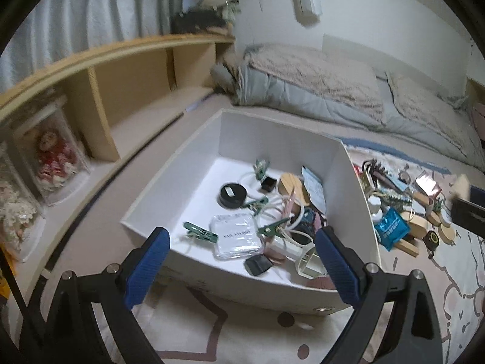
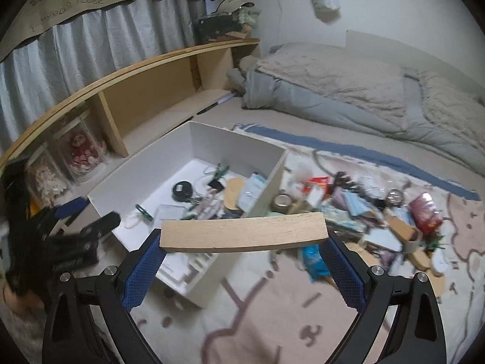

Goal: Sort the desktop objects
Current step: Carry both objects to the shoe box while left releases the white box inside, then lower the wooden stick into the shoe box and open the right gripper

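Right gripper (image 2: 242, 254) clamps wood block (image 2: 243, 233) by its ends, could twist out b4 reaching box (image 2: 274, 176); left gripper (image 1: 239, 261) open, empty.

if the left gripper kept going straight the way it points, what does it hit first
Likely the clear plastic packet lying in the white box: it sits centred between the open left gripper fingers, just past the box's near wall. Depth is uncertain in this fisheye view.

This is a bedroom in a home. A low bed with rumpled grey and beige quilts (image 2: 348, 82) lies along a white wall, beside a long light-wood shelf unit (image 2: 145, 91) holding dolls in clear display cases (image 2: 81, 151). Pleated grey curtains (image 2: 91, 48) hang behind it, and a pale cartoon-patterned rug (image 2: 272, 318) covers the floor.
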`<act>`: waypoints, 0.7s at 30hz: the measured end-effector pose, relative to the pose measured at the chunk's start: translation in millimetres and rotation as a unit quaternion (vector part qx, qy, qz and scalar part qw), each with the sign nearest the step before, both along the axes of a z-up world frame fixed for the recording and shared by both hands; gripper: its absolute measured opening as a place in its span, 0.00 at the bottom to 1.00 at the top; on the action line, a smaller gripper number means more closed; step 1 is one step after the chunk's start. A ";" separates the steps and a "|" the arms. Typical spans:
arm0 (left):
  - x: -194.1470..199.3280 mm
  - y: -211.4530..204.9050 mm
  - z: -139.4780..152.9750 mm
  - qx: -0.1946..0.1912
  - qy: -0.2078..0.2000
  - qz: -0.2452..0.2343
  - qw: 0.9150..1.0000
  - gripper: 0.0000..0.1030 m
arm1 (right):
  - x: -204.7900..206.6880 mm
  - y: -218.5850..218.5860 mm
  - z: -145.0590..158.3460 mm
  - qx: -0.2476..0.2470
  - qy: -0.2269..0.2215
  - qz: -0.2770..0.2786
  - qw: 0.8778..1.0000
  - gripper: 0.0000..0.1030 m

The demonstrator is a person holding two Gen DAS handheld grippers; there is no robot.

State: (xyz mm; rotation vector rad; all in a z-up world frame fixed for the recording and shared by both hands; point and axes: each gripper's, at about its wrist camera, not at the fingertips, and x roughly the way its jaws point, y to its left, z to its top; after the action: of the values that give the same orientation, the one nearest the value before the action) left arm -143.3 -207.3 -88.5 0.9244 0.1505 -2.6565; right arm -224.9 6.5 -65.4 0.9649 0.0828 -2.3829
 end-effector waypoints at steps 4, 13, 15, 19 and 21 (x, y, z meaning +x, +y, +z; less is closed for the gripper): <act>18.4 0.9 7.8 -0.012 0.023 0.009 1.000 0.94 | -12.9 -24.7 -6.6 -0.002 -0.025 0.015 1.000 0.96; 55.2 8.0 20.9 -0.034 0.061 0.025 0.997 0.94 | -41.4 -86.4 -25.0 0.051 -0.055 0.067 0.995 0.96; 59.9 7.8 21.2 -0.029 0.063 0.022 0.997 0.94 | -47.4 -99.6 -30.0 0.089 -0.050 0.093 0.990 0.96; 65.0 8.9 18.6 -0.026 0.064 0.022 0.997 0.95 | -57.2 -115.6 -42.9 0.169 -0.043 0.127 0.976 0.96; 65.5 9.0 15.8 -0.023 0.063 0.024 0.997 0.95 | -62.3 -121.3 -50.8 0.205 -0.047 0.145 0.967 0.97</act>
State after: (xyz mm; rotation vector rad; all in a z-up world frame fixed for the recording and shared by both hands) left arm -77.7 -198.3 -72.7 0.7296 0.1383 -2.6628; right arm -287.1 -114.9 -116.2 1.1593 0.6577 -2.0831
